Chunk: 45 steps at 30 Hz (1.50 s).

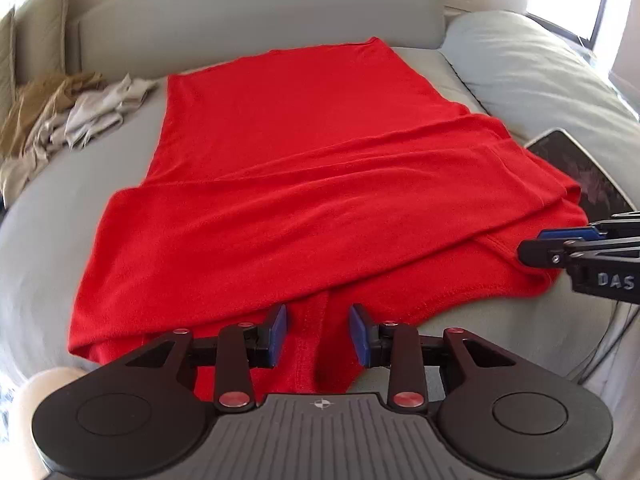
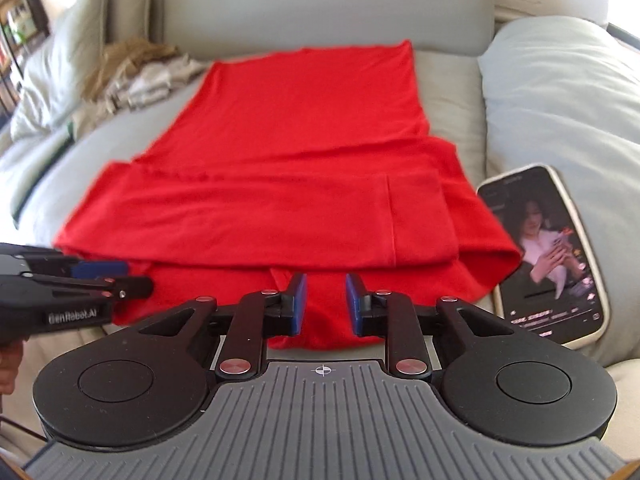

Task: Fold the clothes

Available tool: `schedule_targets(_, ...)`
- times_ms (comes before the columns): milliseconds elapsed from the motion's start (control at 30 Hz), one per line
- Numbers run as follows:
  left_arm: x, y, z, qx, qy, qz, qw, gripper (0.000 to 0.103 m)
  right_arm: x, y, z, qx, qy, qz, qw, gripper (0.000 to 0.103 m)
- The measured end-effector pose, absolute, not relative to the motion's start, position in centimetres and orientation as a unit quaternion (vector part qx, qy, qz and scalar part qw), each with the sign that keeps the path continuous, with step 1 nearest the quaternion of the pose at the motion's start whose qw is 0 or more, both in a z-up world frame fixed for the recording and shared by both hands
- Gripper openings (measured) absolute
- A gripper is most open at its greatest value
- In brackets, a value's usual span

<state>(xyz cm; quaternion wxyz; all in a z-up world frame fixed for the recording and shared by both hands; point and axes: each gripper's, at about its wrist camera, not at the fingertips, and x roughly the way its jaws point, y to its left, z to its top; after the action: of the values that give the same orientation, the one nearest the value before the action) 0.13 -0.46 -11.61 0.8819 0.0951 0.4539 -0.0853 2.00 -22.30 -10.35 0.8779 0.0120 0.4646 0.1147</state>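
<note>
- The red garment [image 1: 304, 184] lies flat on the grey sofa seat [image 1: 52, 248], its long axis running straight away from me toward the backrest [image 1: 256, 4].
- Its far end is a straight hem close to the backrest; the near end, with a narrow ribbed strip down the middle, points at me and reaches the front of the seat.
- Near my end it is wider: both side parts are folded inward across the body, making a thick band that runs crosswise with soft creases.
- In the right wrist view a stitched hem shows on the upper folded layer, running away from me, to the right of centre.
- The cloth is one plain, bright red, with a slightly fuzzy surface; the far half lies smooth.
- My left gripper [image 1: 318, 332] hangs low over the near edge, jaws released, the blue pads set apart on either side of the ribbed strip, nothing between them.
- My right gripper [image 2: 326, 300] sits at the same near edge, jaws likewise apart and empty; in the left wrist view its tip [image 1: 528, 254] is right at the garment's right-hand corner, though I cannot tell whether it touches.
- A phone [image 2: 548, 252] with a lit screen lies just beside the garment's right edge, against a pale cushion [image 2: 560, 92].
- A crumpled heap of beige clothes [image 1: 72, 116] sits well apart at the far left of the seat.
</note>
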Motion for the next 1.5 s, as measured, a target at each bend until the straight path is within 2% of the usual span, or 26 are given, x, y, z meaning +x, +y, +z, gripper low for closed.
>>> schedule_targets(133,-0.8,0.5,-11.5,0.081,0.485,-0.095,0.865,0.032,0.4,-22.2,-10.7,-0.001,0.461,0.113,0.88,0.026)
schedule_targets(267,-2.0,1.7,-11.4,0.058,0.525,-0.101,0.843,0.032,-0.6,-22.7,-10.2,-0.004,0.498,0.114,0.86,0.028)
schedule_targets(300,-2.3,2.0,-11.4,0.052,0.535,-0.103,0.837,0.032,-1.0,-22.9,-10.1,-0.001,0.506,0.115,0.855,0.037)
schedule_targets(367,-2.8,2.6,-11.2,0.034,0.546,-0.105,0.831,0.034,-2.1,-23.4,-9.9,0.012,0.516,0.12,0.848,0.047)
schedule_targets(567,-1.6,3.4,-9.4,-0.004,0.506,-0.084,0.859,0.038,-3.0,-24.2,-7.8,0.041,0.453,0.125,0.882,0.045)
schedule_targets(667,-0.5,3.0,-9.7,-0.003,0.501,-0.071,0.863,0.038,-1.6,-23.4,-8.0,0.035,0.436,0.129,0.89,0.021)
schedule_targets(867,-0.2,2.1,-10.4,0.032,0.513,-0.077,0.854,0.041,-0.1,-22.4,-10.0,0.045,0.476,0.133,0.868,0.021)
schedule_targets(1033,-0.6,3.5,-9.1,0.005,0.523,-0.099,0.846,0.043,-0.8,-22.8,-8.7,0.062,0.494,0.161,0.852,0.027)
schedule_targets(1067,-0.5,4.0,-8.6,-0.002,0.517,-0.096,0.85,0.043,-1.0,-23.0,-8.1,0.065,0.491,0.167,0.853,0.029)
schedule_targets(1200,0.7,6.5,-5.3,-0.043,0.485,-0.077,0.87,0.044,-0.7,-24.1,-4.2,0.069,0.453,0.167,0.873,0.054)
schedule_targets(1267,1.4,7.9,-3.5,-0.065,0.463,-0.066,0.882,0.046,0.0,-25.0,-1.5,0.078,0.425,0.163,0.887,0.054)
schedule_targets(1367,2.8,9.7,-0.9,-0.091,0.428,-0.053,0.898,0.051,1.4,-26.5,2.0,0.098,0.384,0.15,0.906,0.07)
schedule_targets(1500,6.3,11.4,1.7,-0.128,0.392,-0.044,0.91,0.065,4.7,-27.8,5.3,0.121,0.343,0.143,0.921,0.085)
